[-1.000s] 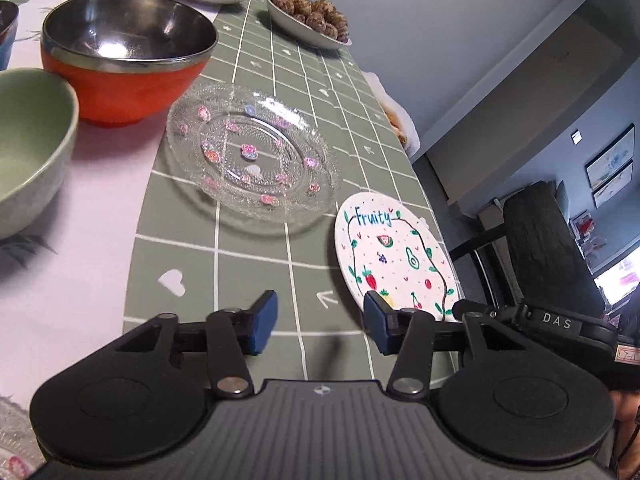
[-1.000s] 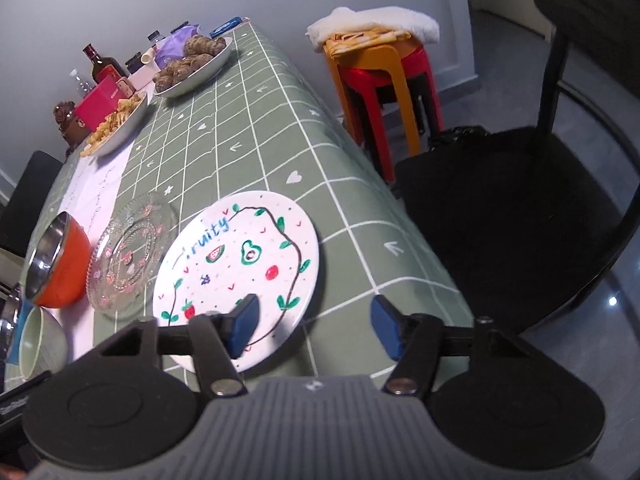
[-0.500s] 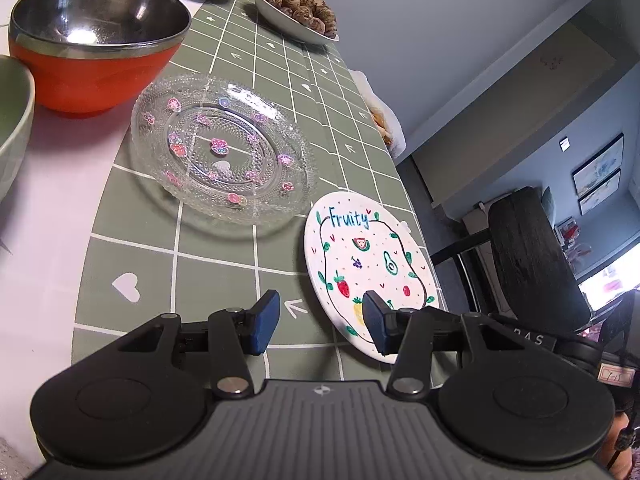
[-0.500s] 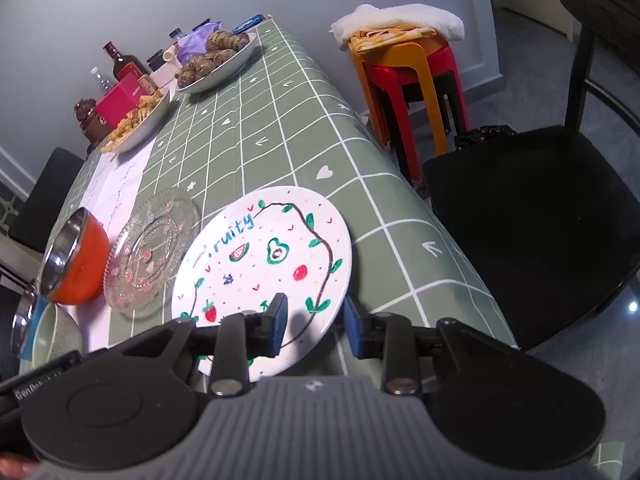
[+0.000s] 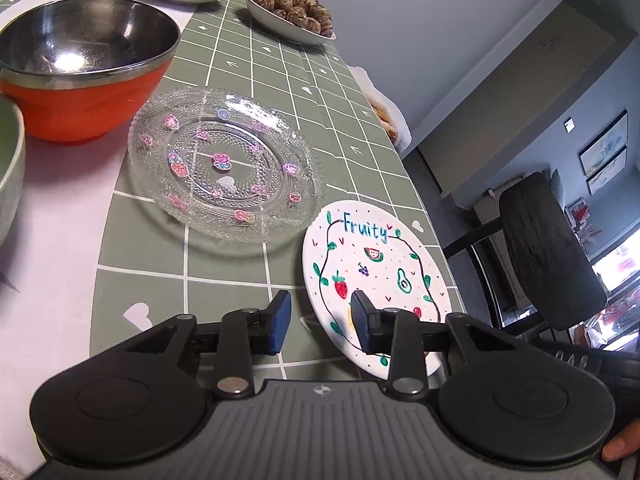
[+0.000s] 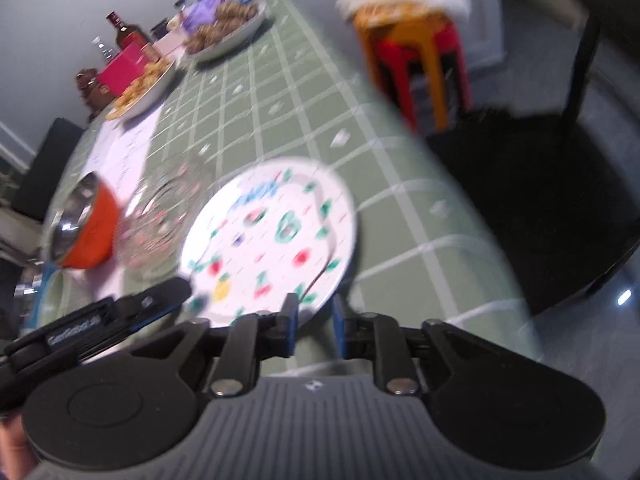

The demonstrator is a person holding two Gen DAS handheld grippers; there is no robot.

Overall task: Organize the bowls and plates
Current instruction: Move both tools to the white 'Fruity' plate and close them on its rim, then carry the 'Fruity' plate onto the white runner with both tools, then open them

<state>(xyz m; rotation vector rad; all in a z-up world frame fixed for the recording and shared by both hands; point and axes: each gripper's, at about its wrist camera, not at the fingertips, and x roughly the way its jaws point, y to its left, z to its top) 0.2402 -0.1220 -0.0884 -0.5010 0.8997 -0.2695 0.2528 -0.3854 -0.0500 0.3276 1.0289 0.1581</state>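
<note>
Overhead nothing; green checked tablecloth (image 5: 240, 256) beneath plates, grey wall (image 5: 420, 20) behind.

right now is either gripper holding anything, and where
Nothing is gripped yet. The left gripper, jaws just closing, straddles the Fruity plate at its rim; the right gripper, jaws just opening, straddles another rim stretch, pads apparently not pressing.

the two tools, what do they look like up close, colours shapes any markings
Both look alike: the left tool and right tool each have a ribbed grey body with a small logo, two round black discs at the sides, black linkage arms with silver rivets, and short fingers faced with blue pads. White lettering runs along the left tool's side in the right wrist view, too blurred to read.
</note>
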